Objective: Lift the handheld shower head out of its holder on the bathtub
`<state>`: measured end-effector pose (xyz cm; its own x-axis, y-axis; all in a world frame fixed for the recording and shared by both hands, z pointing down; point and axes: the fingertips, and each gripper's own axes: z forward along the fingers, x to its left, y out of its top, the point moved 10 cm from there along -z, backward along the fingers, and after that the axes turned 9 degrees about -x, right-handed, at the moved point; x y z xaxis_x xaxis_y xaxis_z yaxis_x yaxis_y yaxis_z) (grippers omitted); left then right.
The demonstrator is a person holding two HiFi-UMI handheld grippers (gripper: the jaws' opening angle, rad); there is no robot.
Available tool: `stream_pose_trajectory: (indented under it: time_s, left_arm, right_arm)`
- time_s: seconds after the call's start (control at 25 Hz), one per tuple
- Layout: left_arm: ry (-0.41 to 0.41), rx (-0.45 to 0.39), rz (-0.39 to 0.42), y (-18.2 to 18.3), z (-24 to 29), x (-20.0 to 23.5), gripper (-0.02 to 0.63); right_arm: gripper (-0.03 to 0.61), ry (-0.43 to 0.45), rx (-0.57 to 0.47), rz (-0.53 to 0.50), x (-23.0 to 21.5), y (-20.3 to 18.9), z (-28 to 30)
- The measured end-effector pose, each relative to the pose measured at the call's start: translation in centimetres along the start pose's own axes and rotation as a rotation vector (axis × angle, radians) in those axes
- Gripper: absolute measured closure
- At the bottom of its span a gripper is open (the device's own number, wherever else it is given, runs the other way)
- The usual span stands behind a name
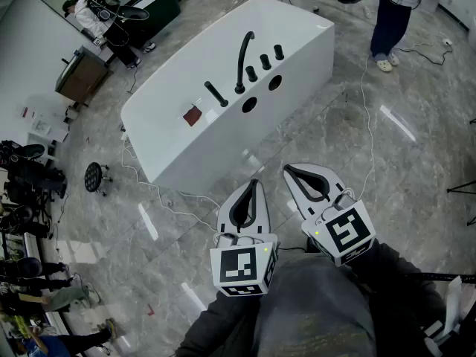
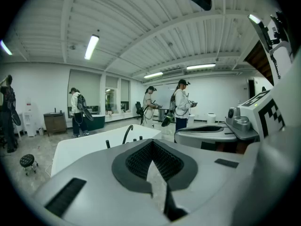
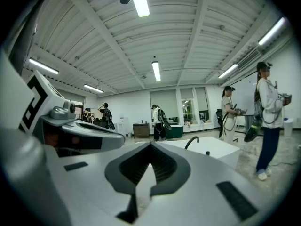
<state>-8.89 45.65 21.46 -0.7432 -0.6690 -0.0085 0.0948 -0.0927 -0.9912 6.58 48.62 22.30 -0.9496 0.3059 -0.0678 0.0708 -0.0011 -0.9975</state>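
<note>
A white freestanding bathtub (image 1: 223,88) stands on the marble floor ahead of me. On its rim are a black arched faucet (image 1: 243,59), three black knobs (image 1: 265,60) and the black handheld shower head (image 1: 216,94), which rests in its holder. Both grippers hover low near my body, well short of the tub. The left gripper (image 1: 255,183) is shut with nothing in it. Beside it, the right gripper (image 1: 288,171) is shut and empty too. The left gripper view shows the tub (image 2: 89,149) and faucet (image 2: 127,133) beyond the closed jaws (image 2: 151,143). The right gripper view shows the tub (image 3: 214,150) past its jaws (image 3: 150,146).
A white cable (image 1: 167,198) trails over the floor by the tub's near side. A small black stool (image 1: 93,175) stands to the left, with a wooden cabinet (image 1: 80,73) farther back. A person (image 1: 390,13) stands beyond the tub's far right end. A brown patch (image 1: 193,115) lies on the rim.
</note>
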Motion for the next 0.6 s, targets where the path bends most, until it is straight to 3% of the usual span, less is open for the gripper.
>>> stream_pose_trajectory:
  time_s: [0.24,0.6]
  left_arm:
    - [0.013,0.016,-0.015,-0.8,0.4,-0.7,0.611]
    - [0.042,0.03,-0.045,-2.1,2.3,2.8,0.611]
  right_arm:
    - [0.575,0.021,0.019,0.015,-1.0,-1.8,-0.6]
    - [0.575,0.039,0.043,0.032,-1.1,-3.3,3.4]
